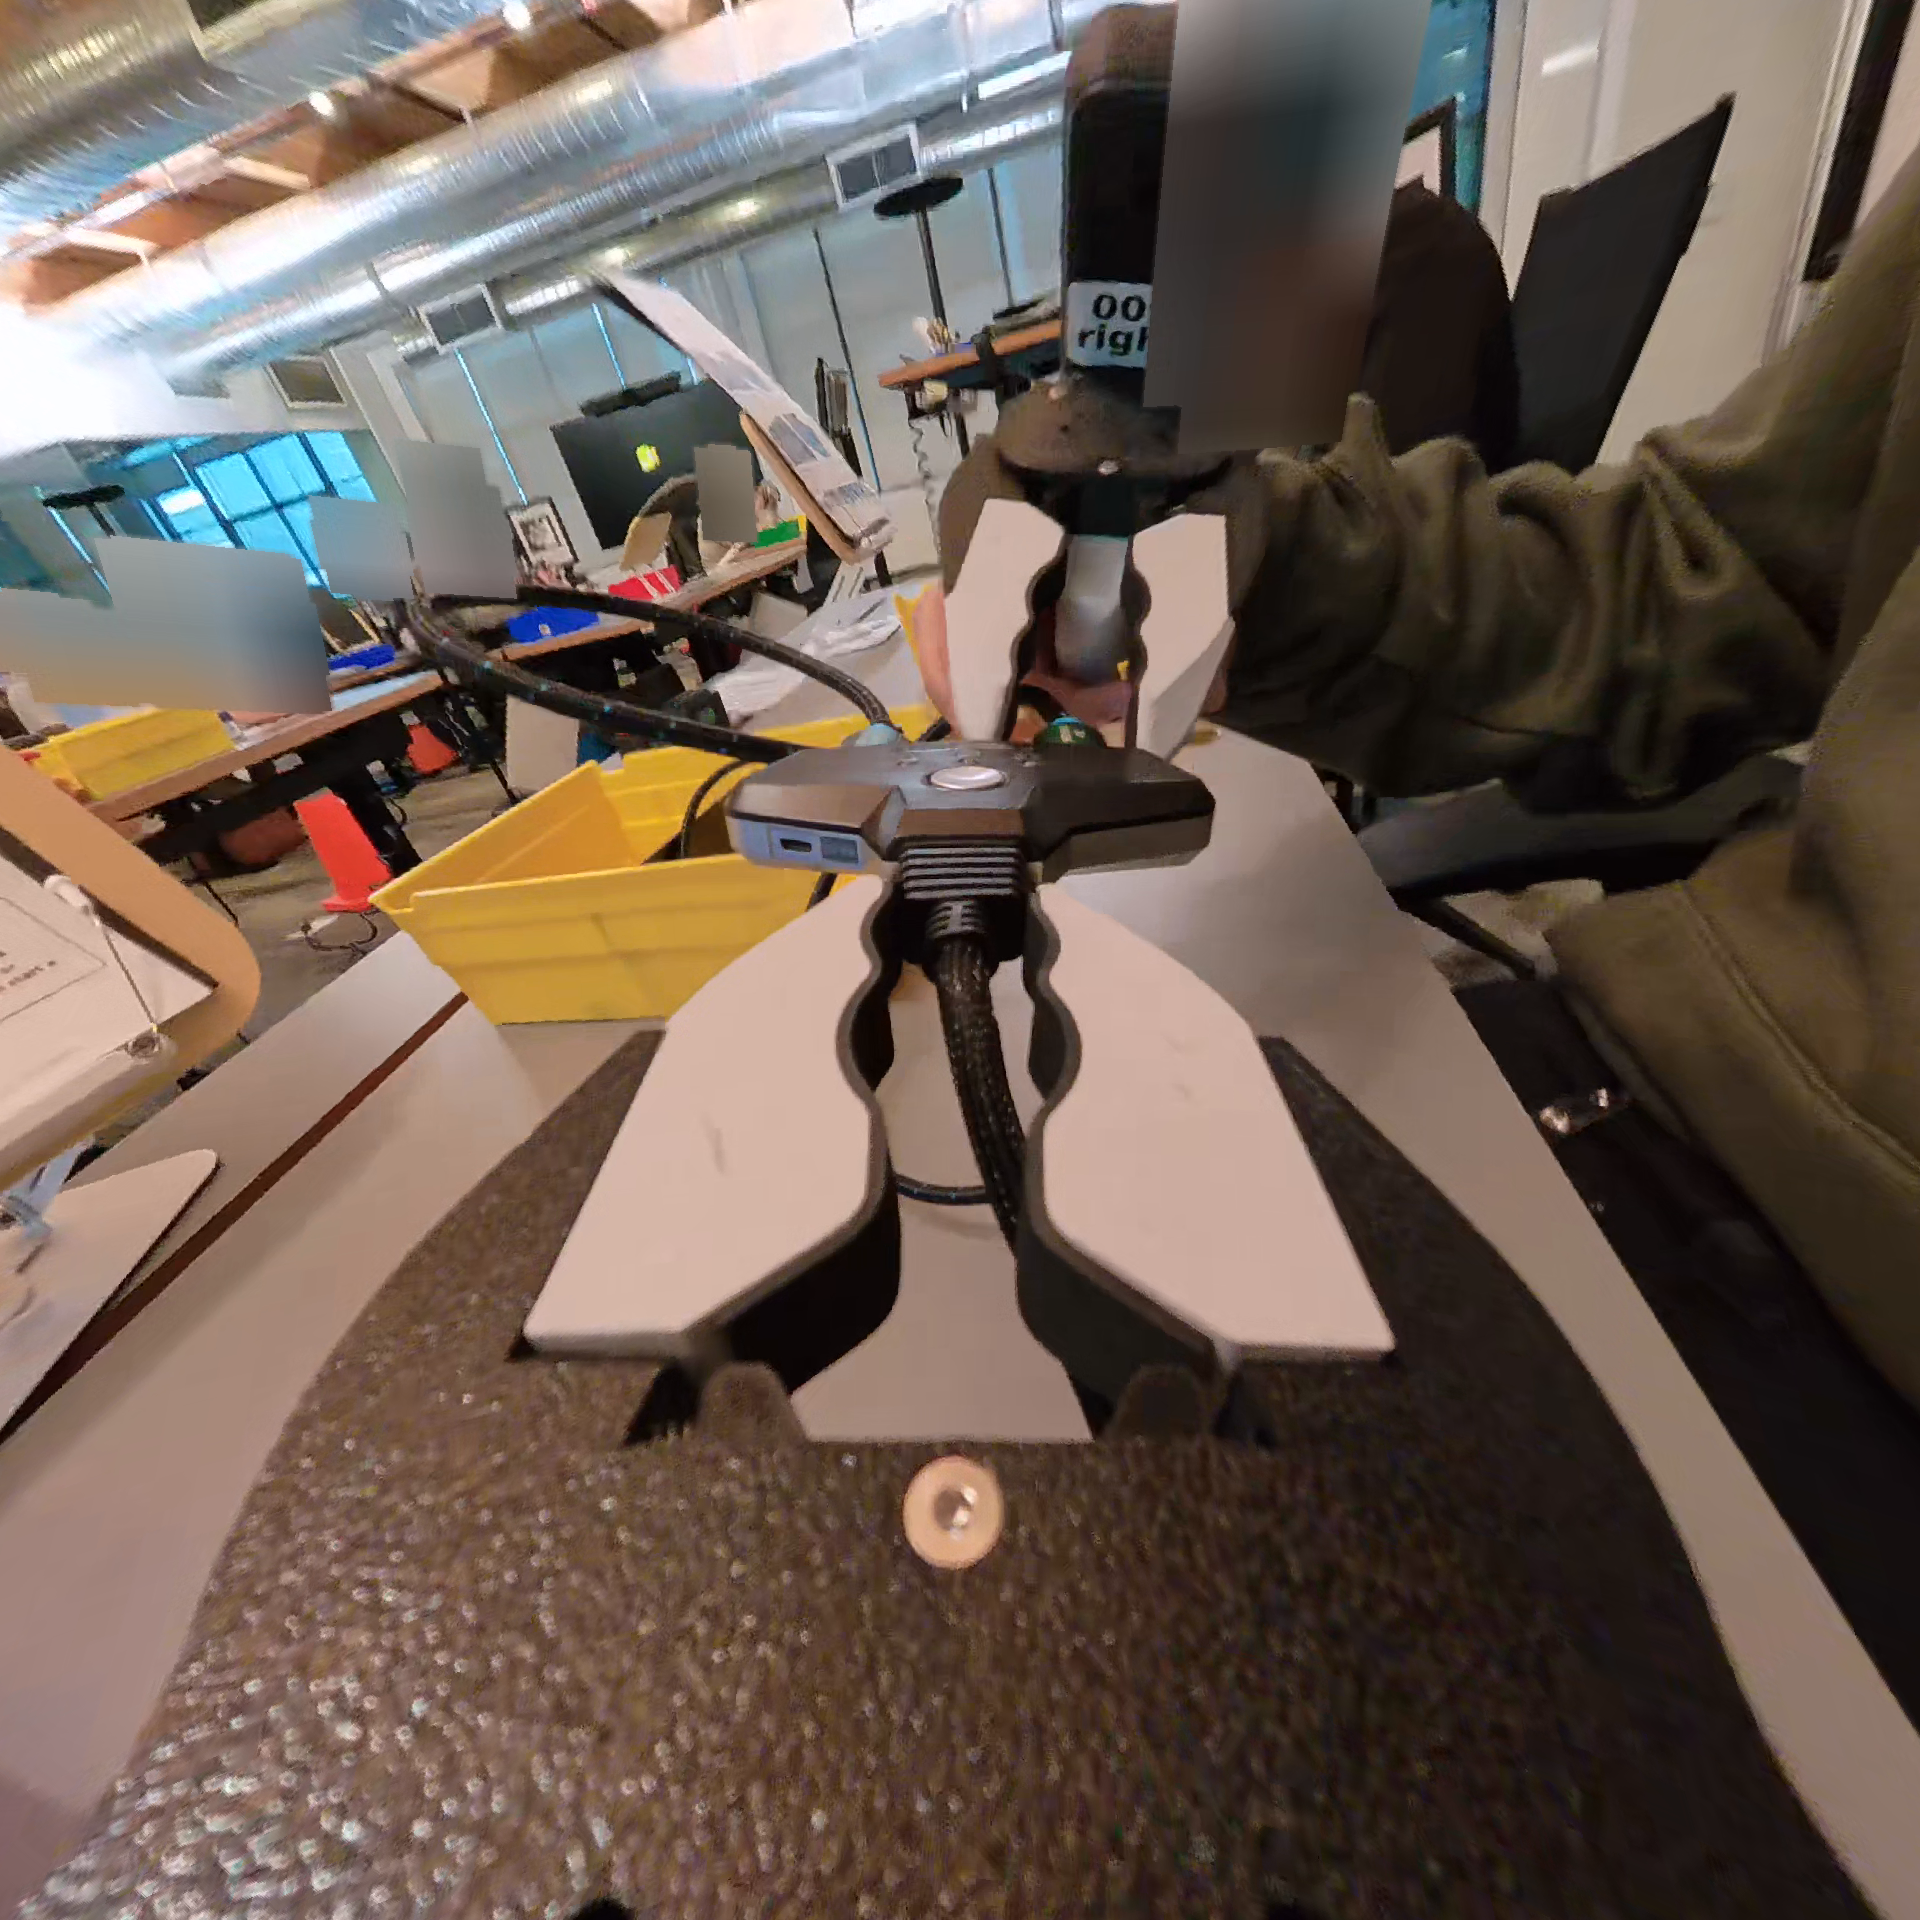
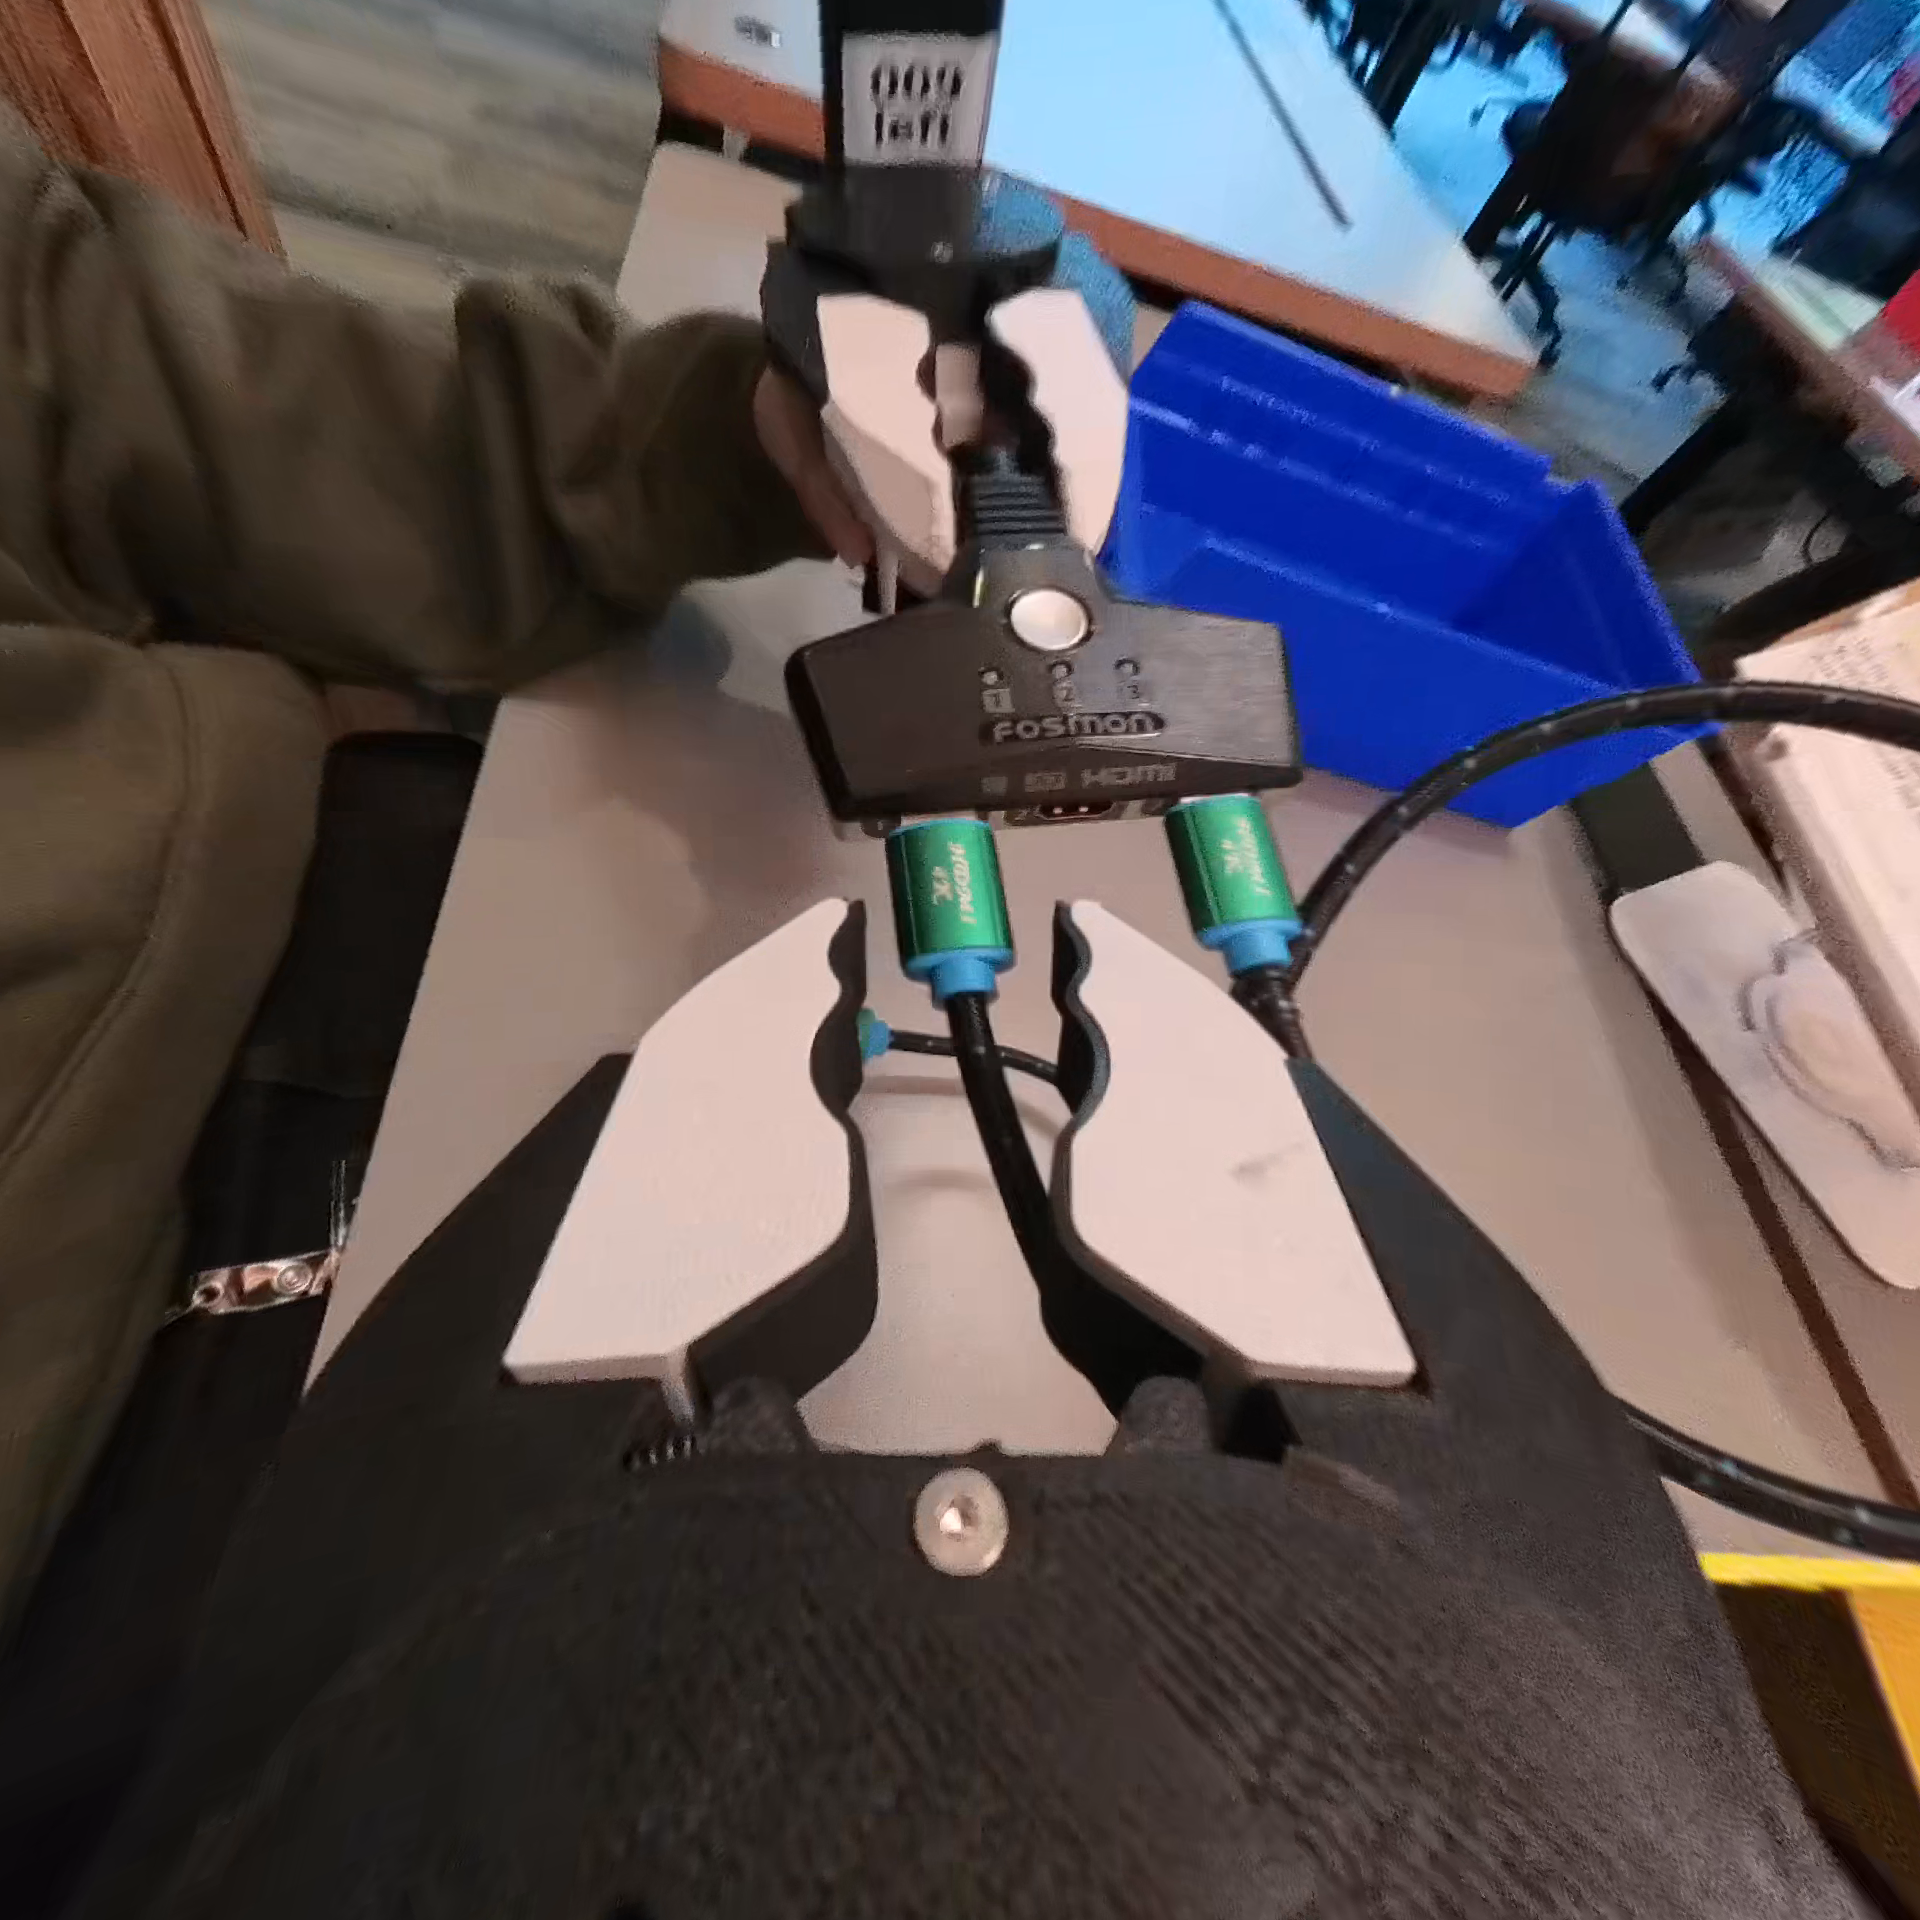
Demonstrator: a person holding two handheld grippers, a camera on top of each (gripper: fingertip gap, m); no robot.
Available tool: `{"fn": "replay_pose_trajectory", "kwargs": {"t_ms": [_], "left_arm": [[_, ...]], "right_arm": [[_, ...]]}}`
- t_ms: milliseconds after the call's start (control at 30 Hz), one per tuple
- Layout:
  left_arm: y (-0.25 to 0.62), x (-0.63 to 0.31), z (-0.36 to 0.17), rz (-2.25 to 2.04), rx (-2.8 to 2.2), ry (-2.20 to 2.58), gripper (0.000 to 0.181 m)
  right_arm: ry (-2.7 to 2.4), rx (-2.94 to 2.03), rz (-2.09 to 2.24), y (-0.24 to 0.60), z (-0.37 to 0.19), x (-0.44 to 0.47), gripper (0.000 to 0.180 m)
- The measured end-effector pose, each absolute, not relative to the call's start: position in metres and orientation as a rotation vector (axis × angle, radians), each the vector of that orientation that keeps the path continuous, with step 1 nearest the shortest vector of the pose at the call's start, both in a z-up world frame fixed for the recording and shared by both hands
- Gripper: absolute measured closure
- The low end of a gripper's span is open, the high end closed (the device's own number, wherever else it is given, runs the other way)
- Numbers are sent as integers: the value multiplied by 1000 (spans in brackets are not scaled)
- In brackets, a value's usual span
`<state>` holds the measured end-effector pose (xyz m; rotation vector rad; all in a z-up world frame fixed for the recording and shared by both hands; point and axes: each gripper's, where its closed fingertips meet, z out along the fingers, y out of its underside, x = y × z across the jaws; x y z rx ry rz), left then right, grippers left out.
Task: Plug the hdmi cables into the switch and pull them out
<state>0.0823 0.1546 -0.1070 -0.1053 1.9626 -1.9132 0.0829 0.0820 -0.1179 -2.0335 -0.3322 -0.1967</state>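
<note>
The black HDMI switch [image 1: 966,800] is held above the table by its ribbed cable collar [image 1: 958,868], on which my left gripper [image 1: 961,914] is shut. In the right wrist view the switch [image 2: 1049,717] has a green plug [image 2: 945,899] in its left port and another green plug [image 2: 1231,873] in its right port; the middle port [image 2: 1070,812] is empty. My right gripper [image 2: 961,925] is open, its fingers on either side of the left plug without touching it. It also shows in the left wrist view [image 1: 1081,717], behind the switch.
A yellow bin [image 1: 582,914] stands left of the switch and a blue bin [image 2: 1403,582] behind it. Black braided cables [image 2: 1455,790] loop over the grey table [image 2: 623,935]. A loose green cable end [image 2: 868,1034] lies on the table. A person's olive sleeve [image 1: 1507,623] reaches in.
</note>
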Motion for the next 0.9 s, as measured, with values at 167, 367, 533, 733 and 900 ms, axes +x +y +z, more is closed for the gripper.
{"fn": "replay_pose_trajectory", "kwargs": {"t_ms": [167, 367, 533, 733, 900], "left_arm": [[168, 78, -115, -1928, -106, 1966, 160], [181, 71, -110, -2015, -94, 1906, 160], [185, 67, -104, -2060, -88, 1890, 160], [184, 65, -99, -2086, -85, 1864, 160], [182, 66, -101, -2110, -81, 1855, 160]], "right_arm": [[-314, -2040, -198, 100, -127, 76, 157], [-270, -1974, -155, 114, -119, 67, 157], [-253, -1962, -156, 118, -111, 60, 157], [-268, -1959, -188, 118, -105, 58, 157], [-254, -1949, -144, 116, -105, 58, 157]]}}
